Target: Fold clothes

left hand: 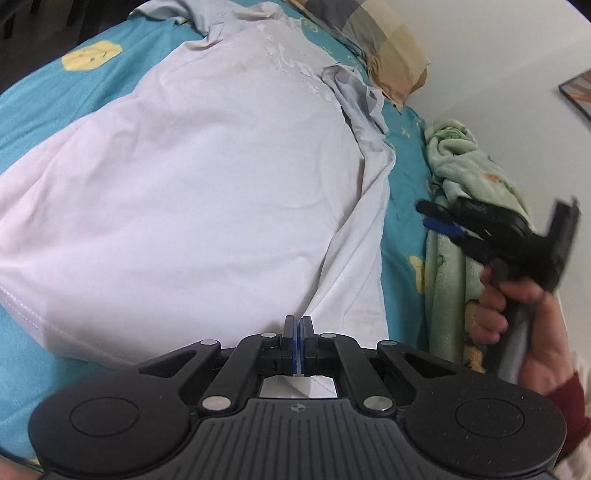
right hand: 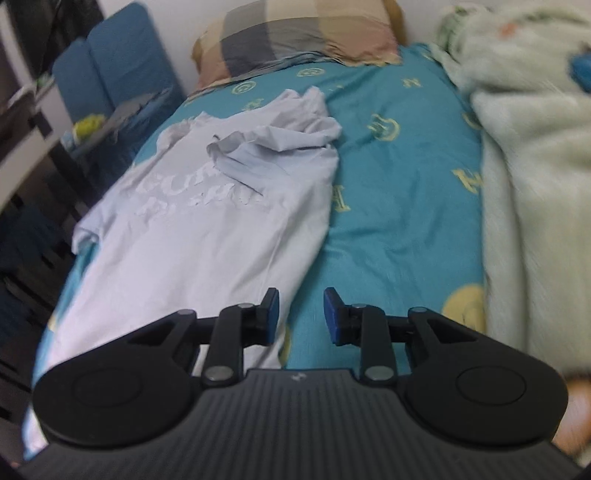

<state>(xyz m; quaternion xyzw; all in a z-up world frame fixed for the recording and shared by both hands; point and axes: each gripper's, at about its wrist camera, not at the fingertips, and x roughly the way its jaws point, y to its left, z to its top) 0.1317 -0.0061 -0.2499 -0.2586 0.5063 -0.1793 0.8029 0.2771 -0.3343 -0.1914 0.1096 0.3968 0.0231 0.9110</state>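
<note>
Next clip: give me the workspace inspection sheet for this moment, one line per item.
Surface: bed with a teal patterned sheet, lightly wrinkled.
Job's things: pale T-shirt spread flat, one sleeve folded onto the body; printed lettering visible.
Clutter: light green blanket bunched along one side; plaid pillow at the head.
Grippers: left gripper shut on the T-shirt's bottom hem; right gripper open, nothing between the jaws, above the shirt's edge, held in a hand.
Cables: nothing seen.
Surroundings: white wall with a framed picture; blue cushion and dark furniture beside the bed.
</note>
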